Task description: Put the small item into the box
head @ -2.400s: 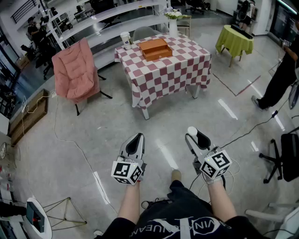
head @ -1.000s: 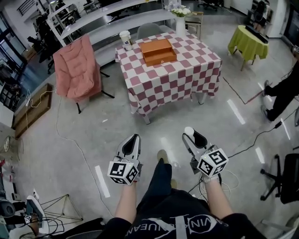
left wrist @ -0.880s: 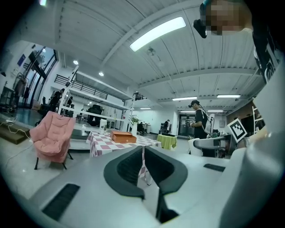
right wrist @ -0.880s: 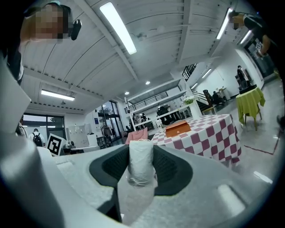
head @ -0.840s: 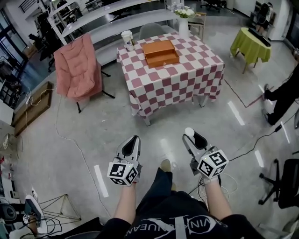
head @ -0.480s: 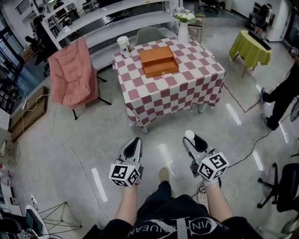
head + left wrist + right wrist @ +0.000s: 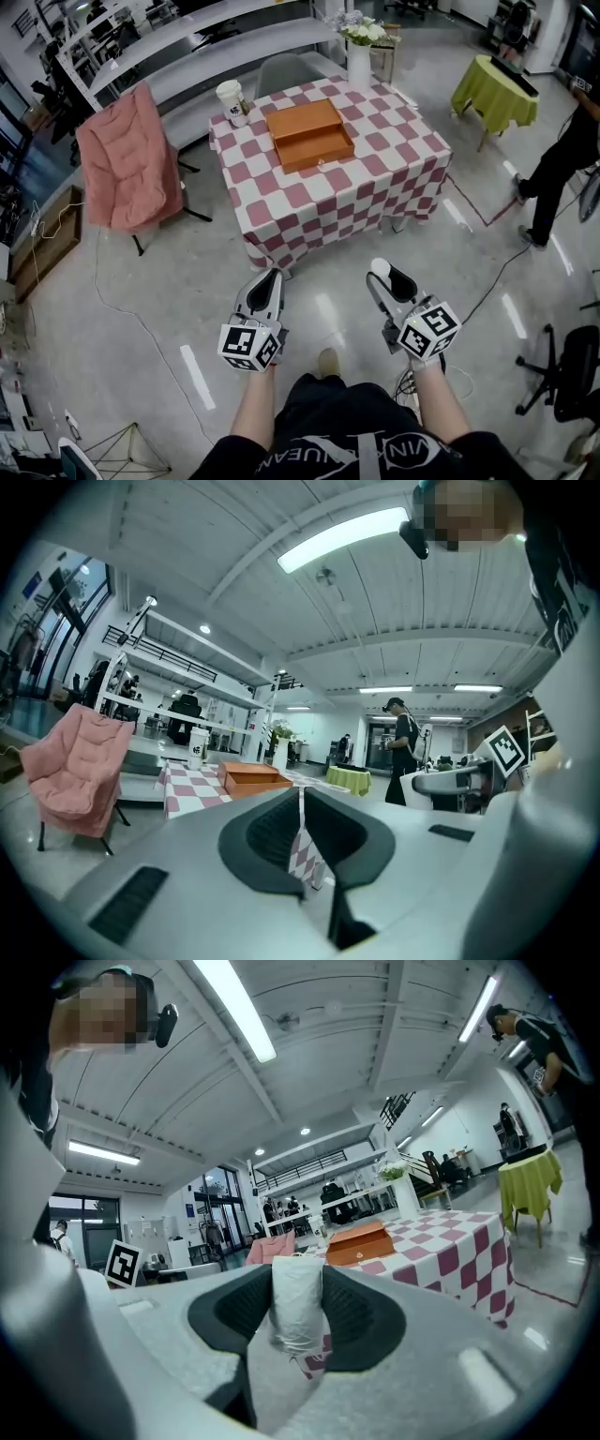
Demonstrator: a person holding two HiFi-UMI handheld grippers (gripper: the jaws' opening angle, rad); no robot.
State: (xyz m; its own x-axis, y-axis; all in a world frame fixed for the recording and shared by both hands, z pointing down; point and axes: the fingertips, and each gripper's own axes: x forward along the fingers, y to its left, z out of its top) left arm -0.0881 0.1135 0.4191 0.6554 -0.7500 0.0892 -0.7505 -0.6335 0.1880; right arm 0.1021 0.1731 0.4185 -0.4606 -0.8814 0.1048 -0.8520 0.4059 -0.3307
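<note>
Small item (image 7: 296,1309), a pale pouch-like piece, is clamped between the fingers of the right gripper (image 7: 387,275), its long axis upright in the right gripper view. The left gripper (image 7: 269,282) has its fingers pressed together on nothing. The orange box (image 7: 309,134) sits open on the checked table (image 7: 375,187), well ahead of both fingertips and roughly between their lines. The loaded right gripper likely needs to travel forward and slightly left.

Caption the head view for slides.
Left hand-held gripper shut, right hand-held gripper clamping a small white item, facing a checkered table with an orange box.
</note>
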